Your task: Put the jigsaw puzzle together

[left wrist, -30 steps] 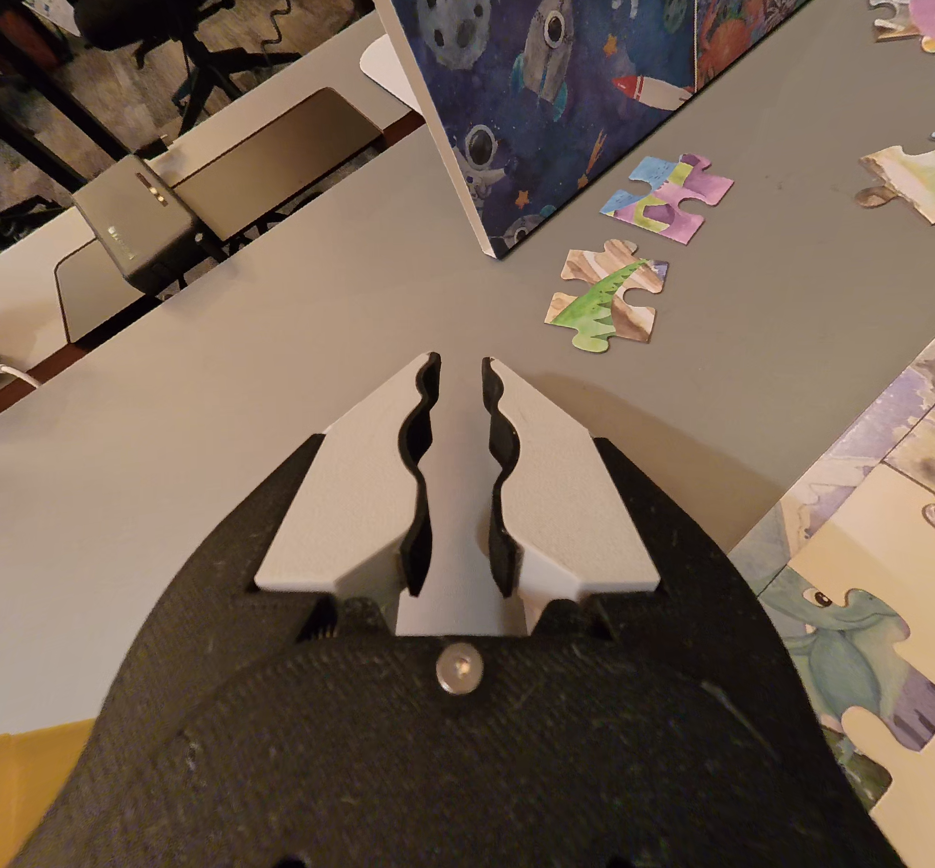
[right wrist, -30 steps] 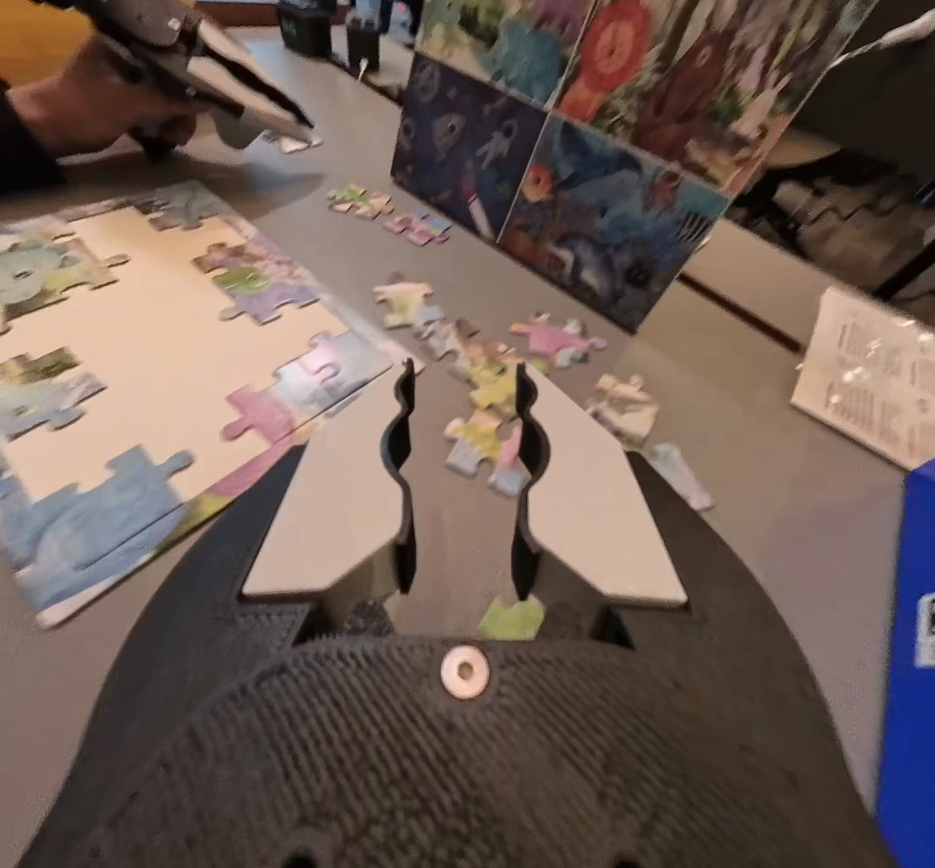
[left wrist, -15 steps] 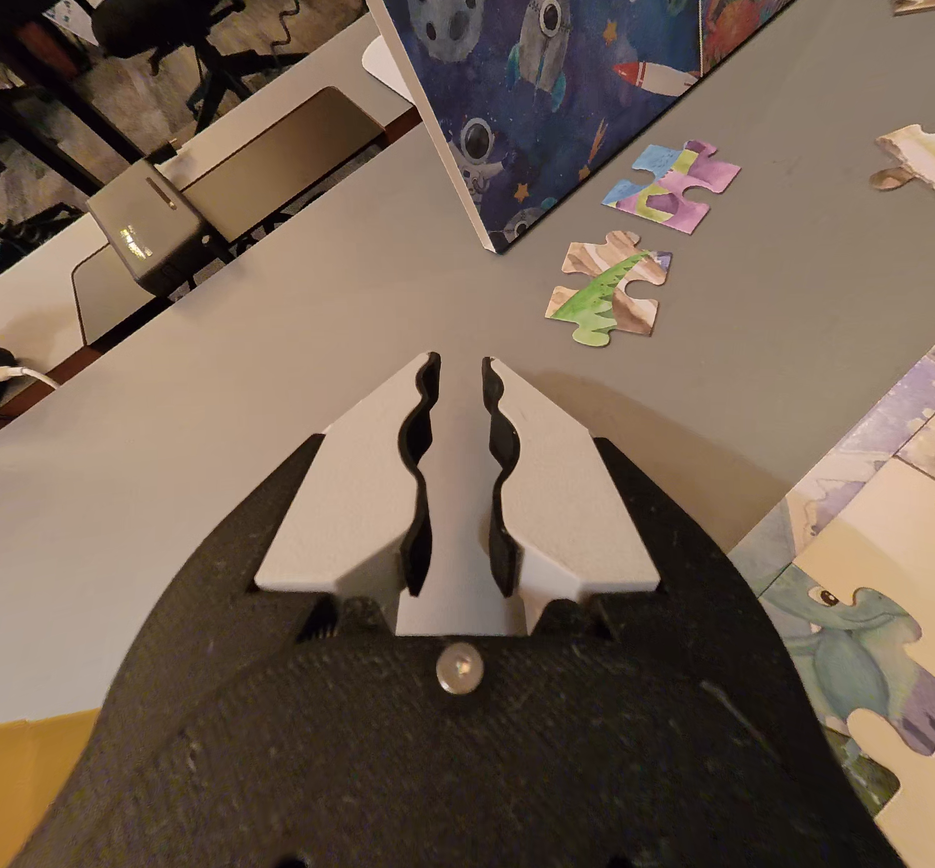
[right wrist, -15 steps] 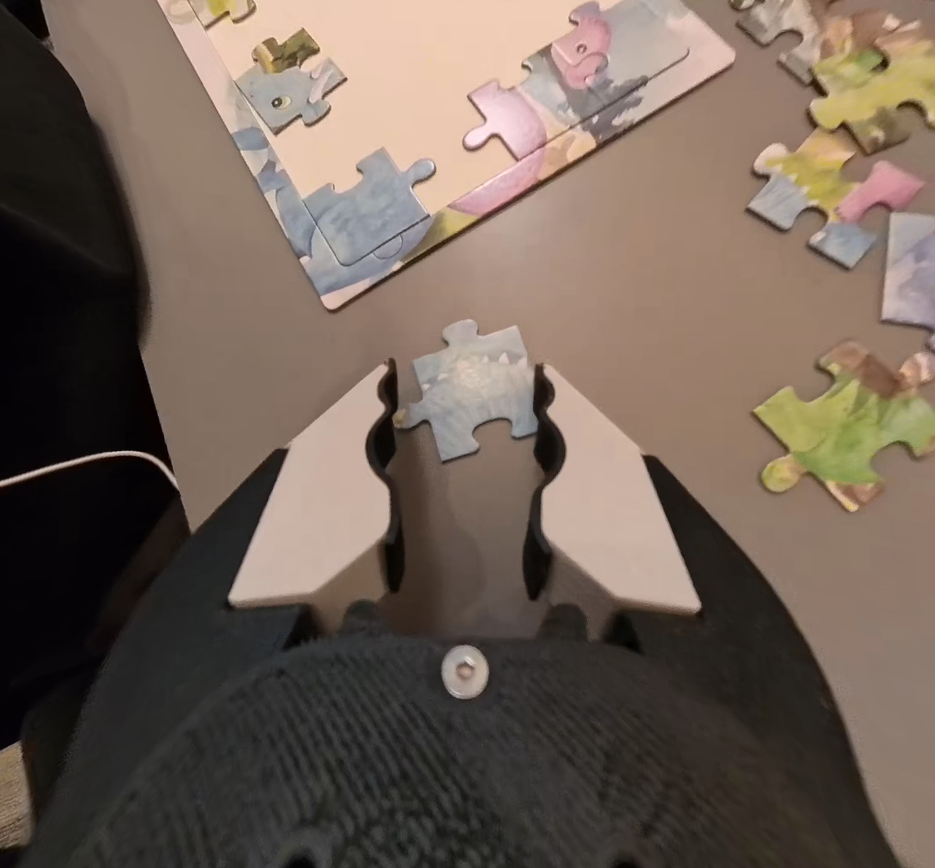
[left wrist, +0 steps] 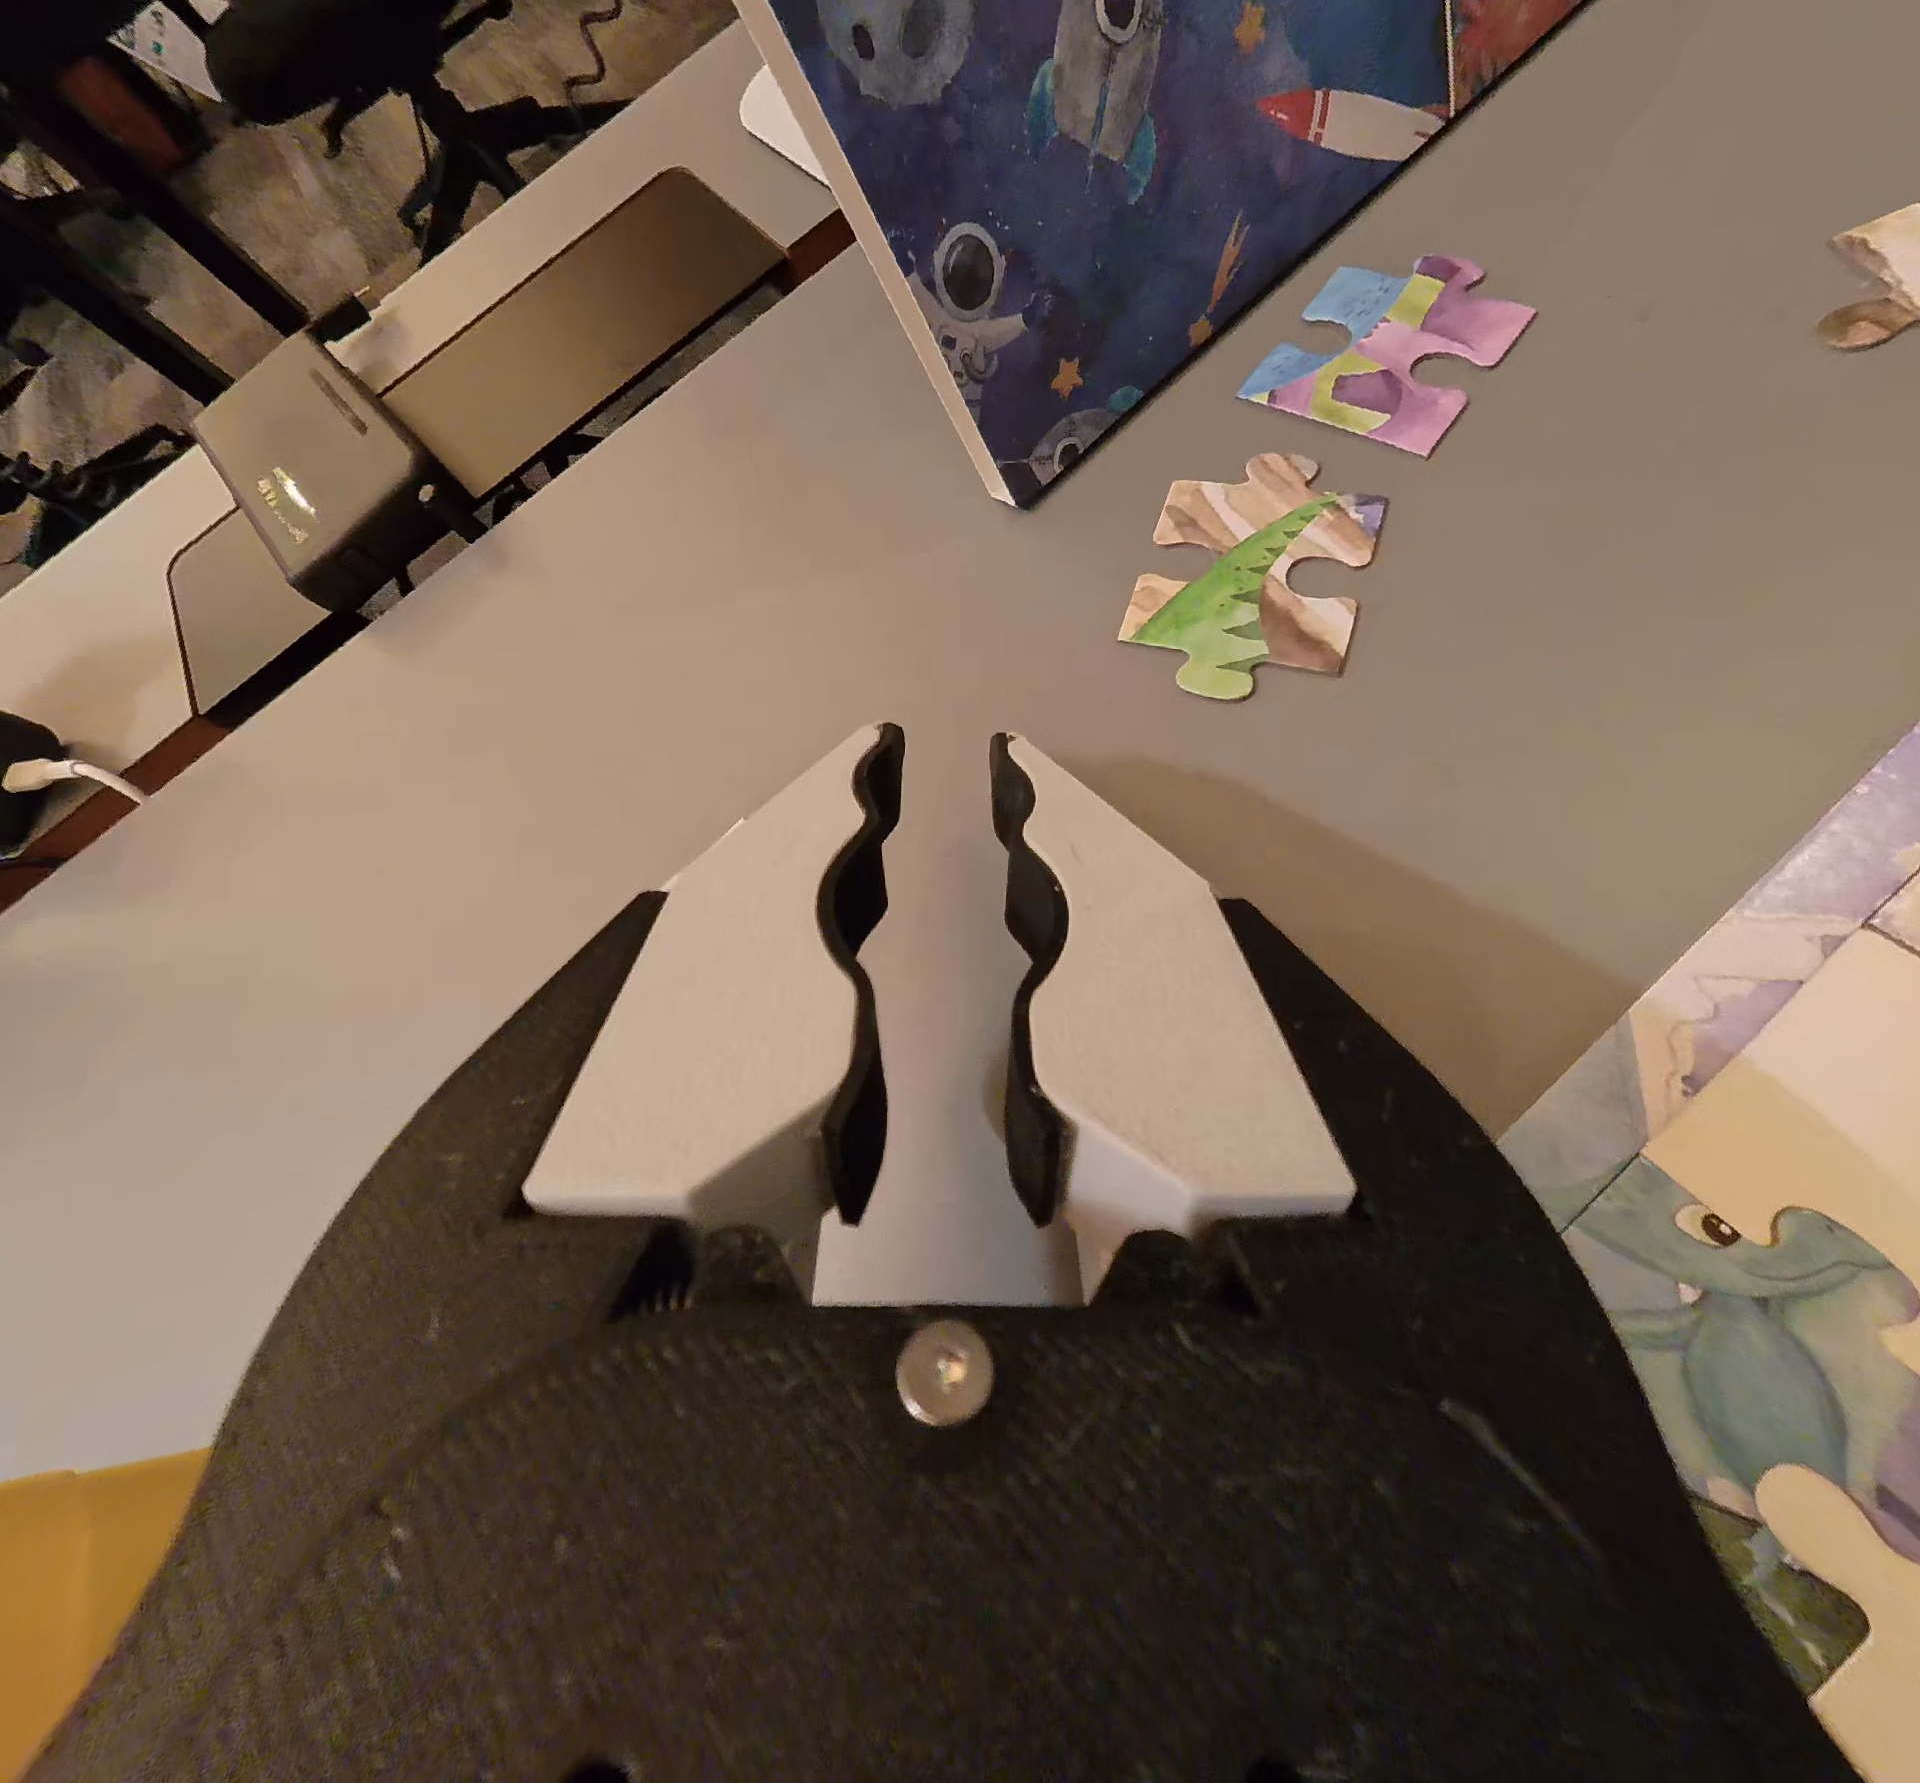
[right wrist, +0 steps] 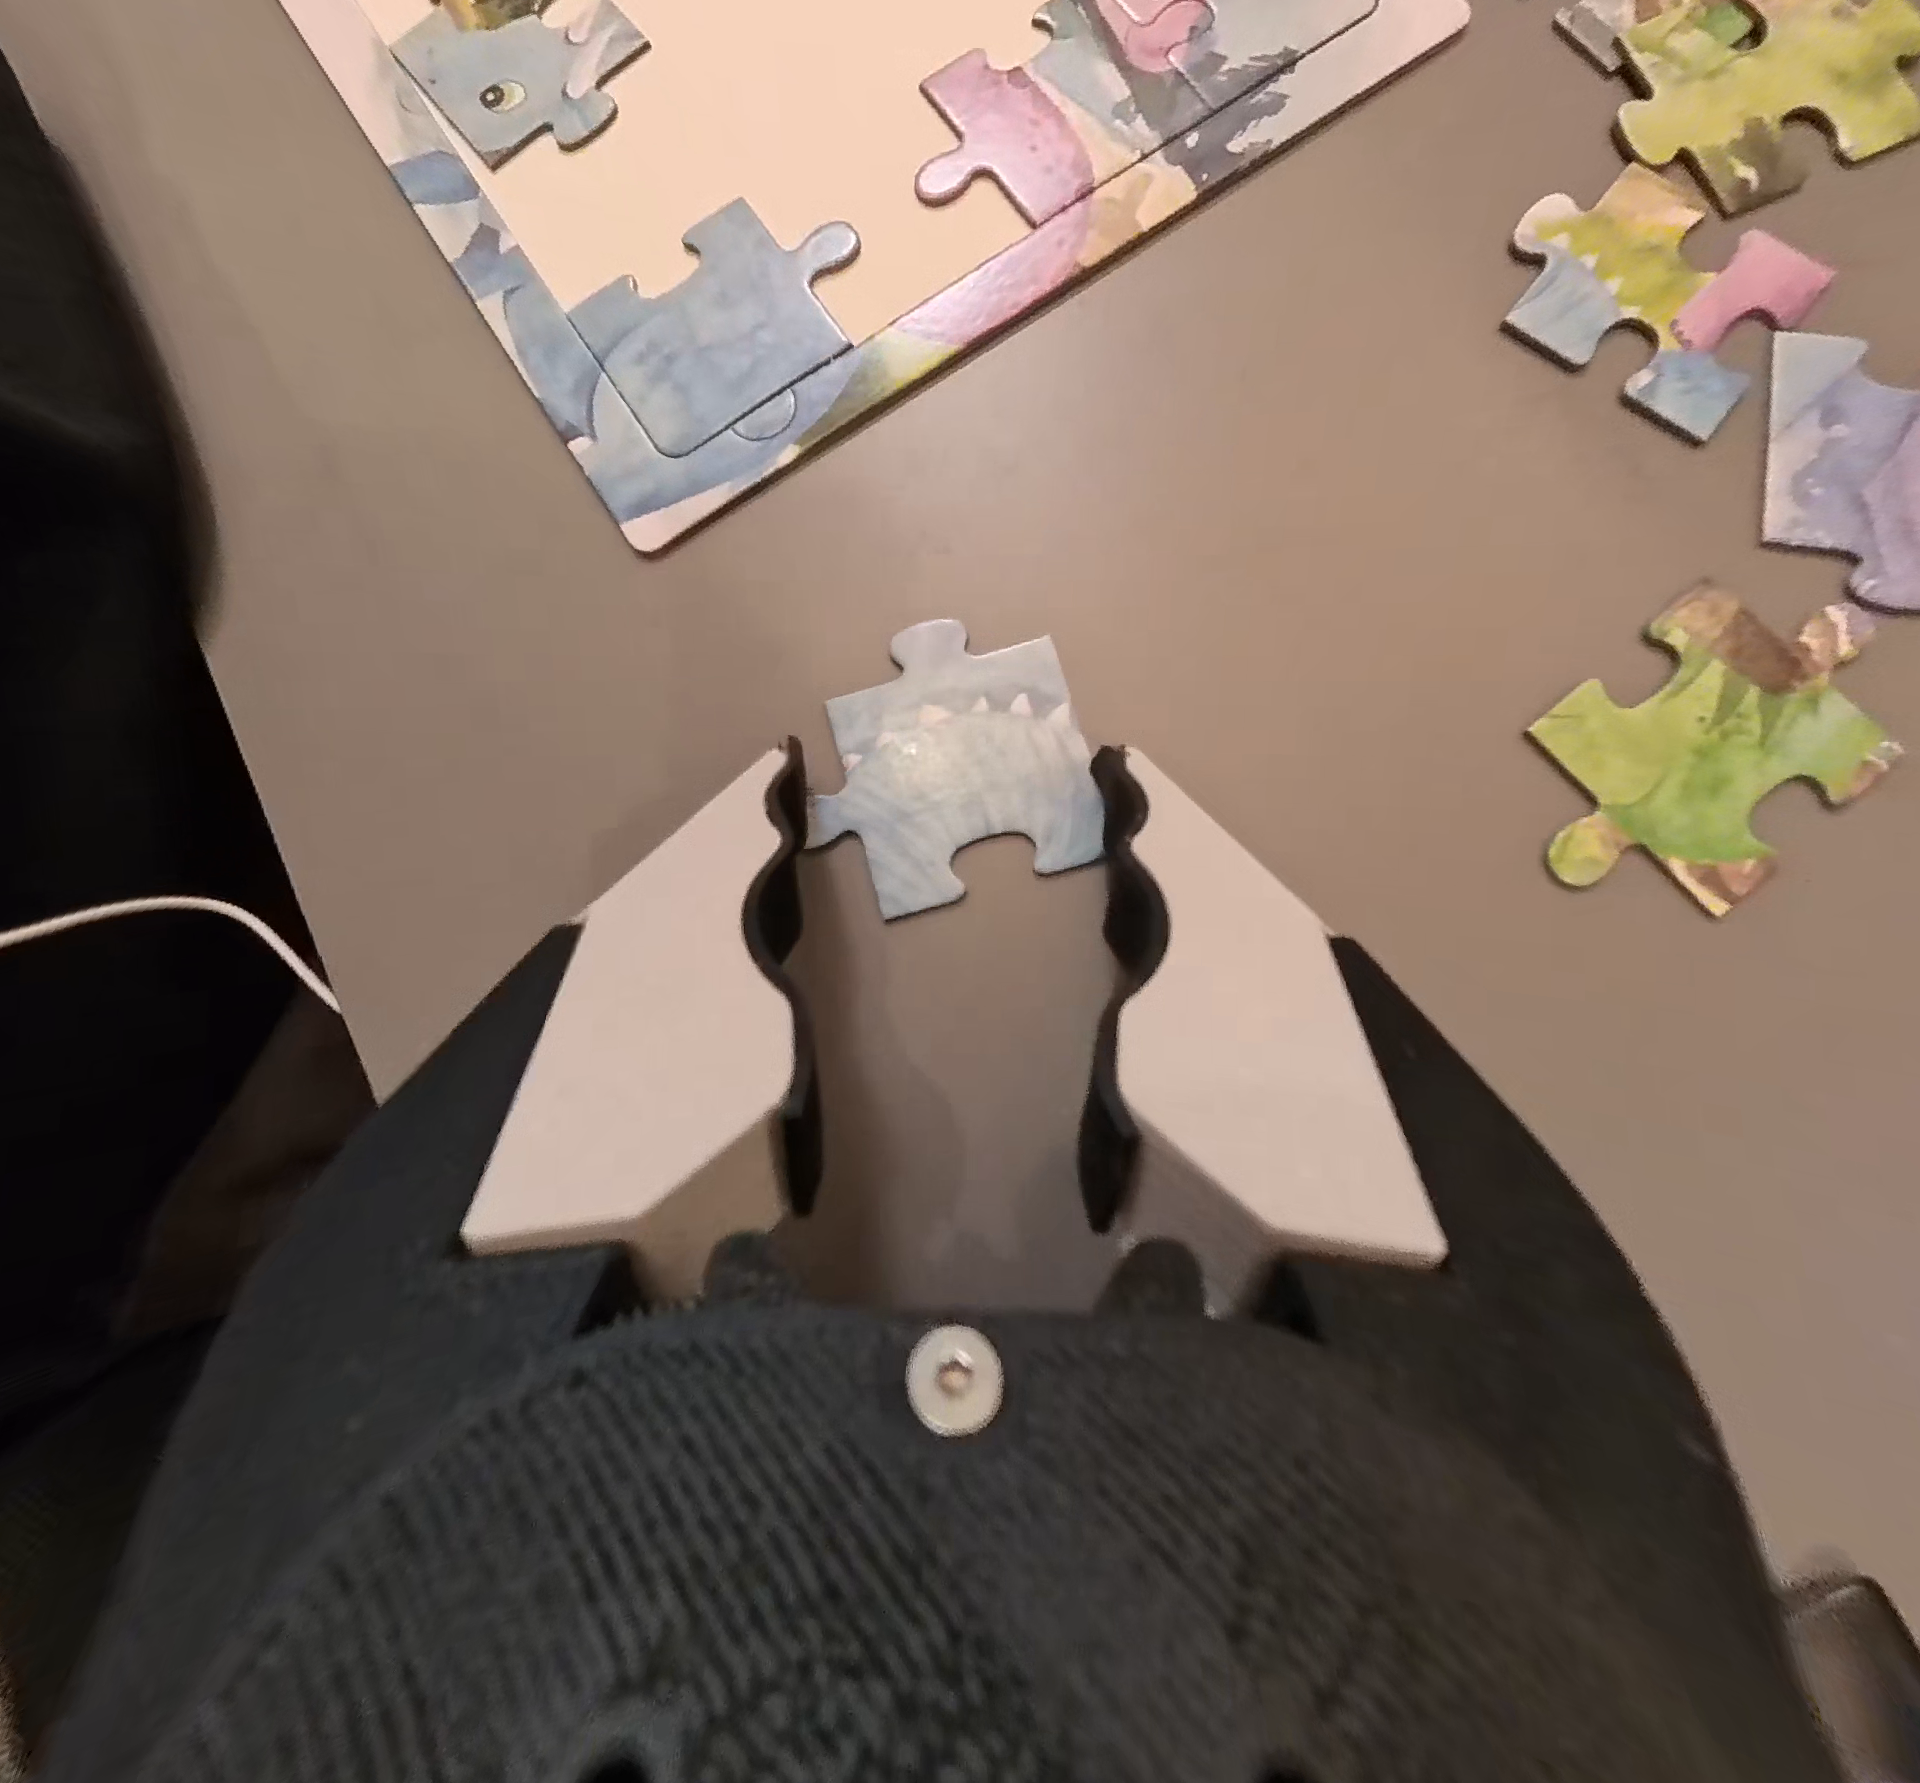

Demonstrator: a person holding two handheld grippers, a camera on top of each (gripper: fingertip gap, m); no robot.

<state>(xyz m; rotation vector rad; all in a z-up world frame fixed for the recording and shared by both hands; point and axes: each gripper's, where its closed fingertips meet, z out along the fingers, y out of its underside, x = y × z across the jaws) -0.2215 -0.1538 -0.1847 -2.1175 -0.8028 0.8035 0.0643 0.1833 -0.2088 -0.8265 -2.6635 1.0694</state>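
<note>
Closer now, right tongs (right wrist: 951, 757) straddle blue piece (right wrist: 961, 777); puzzle board (right wrist: 1444, 19) beyond.

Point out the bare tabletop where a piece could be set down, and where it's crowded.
Bare table lies between the puzzle board and the blue piece at the right claw, and around the left claw, left of the picture board. It is crowded right of the puzzle board, where loose pieces cluster.

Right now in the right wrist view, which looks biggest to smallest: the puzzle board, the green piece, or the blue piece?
1. Puzzle board.
2. Green piece and blue piece: about alike; too close to rank.
</note>
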